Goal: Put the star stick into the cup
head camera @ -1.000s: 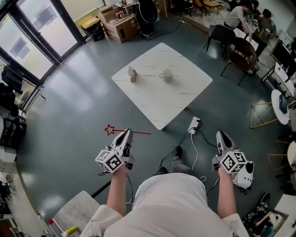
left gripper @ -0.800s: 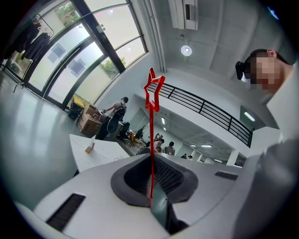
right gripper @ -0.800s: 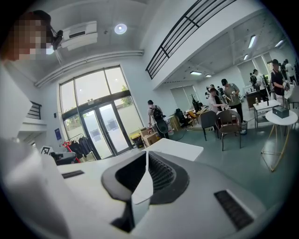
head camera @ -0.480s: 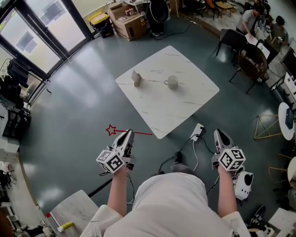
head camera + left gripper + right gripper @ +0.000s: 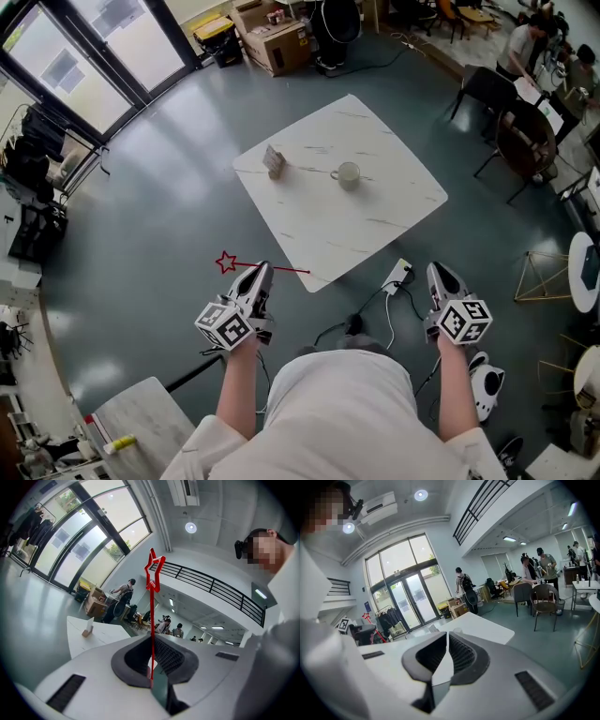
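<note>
The star stick (image 5: 267,267) is a thin red rod with an outlined red star (image 5: 226,262) at its end. My left gripper (image 5: 261,275) is shut on the rod, which lies level across the jaws, star to the left. In the left gripper view the star stick (image 5: 151,620) rises straight up from the closed left gripper (image 5: 152,662). The white cup (image 5: 348,174) stands near the middle of the white marble table (image 5: 375,225), well ahead of both grippers. My right gripper (image 5: 437,276) is shut and holds nothing; its view shows the closed right gripper (image 5: 446,641) with the table (image 5: 487,626) beyond.
A small card stand (image 5: 274,160) sits on the table left of the cup. A power strip (image 5: 395,276) and cables lie on the floor by the table's near corner. Chairs (image 5: 525,141) stand at the right, cardboard boxes (image 5: 277,42) at the back, another marble table (image 5: 141,422) at lower left.
The table and cup have drifted slightly right and nearer in the head view as the person moves. Both grippers keep the same pose, the left still shut on the stick.
</note>
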Action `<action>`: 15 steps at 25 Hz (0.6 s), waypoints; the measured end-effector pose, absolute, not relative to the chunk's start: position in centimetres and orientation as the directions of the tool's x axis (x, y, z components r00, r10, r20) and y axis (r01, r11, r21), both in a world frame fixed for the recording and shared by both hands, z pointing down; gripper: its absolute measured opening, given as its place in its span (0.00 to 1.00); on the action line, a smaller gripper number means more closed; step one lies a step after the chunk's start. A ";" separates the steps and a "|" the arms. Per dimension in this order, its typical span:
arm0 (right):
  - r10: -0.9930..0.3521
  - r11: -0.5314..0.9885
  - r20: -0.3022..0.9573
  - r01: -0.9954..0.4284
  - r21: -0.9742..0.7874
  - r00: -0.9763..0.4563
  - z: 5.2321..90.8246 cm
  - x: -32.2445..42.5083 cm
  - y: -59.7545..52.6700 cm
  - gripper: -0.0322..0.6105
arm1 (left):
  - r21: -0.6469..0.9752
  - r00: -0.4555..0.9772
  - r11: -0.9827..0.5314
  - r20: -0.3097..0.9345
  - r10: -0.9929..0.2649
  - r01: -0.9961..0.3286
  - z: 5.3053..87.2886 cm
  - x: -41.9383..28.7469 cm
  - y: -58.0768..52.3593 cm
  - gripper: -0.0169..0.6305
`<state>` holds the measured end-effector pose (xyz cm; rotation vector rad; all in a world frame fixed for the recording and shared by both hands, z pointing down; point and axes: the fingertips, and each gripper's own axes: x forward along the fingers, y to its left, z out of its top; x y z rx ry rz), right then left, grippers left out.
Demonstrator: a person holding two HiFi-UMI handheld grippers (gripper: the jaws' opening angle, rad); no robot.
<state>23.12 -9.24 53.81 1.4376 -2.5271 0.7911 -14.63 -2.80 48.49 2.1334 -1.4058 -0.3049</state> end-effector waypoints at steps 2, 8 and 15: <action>-0.756 0.417 0.358 -0.825 -0.381 -0.548 54.2 23.8 -10.4 0.10 | 0.564 0.417 -0.287 0.113 -0.902 -0.774 48.6 -13.7 -3.6 0.06; -0.735 0.433 0.366 -0.810 -0.395 -0.571 55.2 24.6 -12.5 0.10 | 0.570 0.406 -0.272 0.121 -0.906 -0.776 48.9 -11.6 -4.9 0.06; -0.718 0.439 0.381 -0.804 -0.401 -0.582 55.3 24.0 -13.2 0.10 | 0.561 0.415 -0.283 0.119 -0.902 -0.778 47.9 -11.5 -6.4 0.06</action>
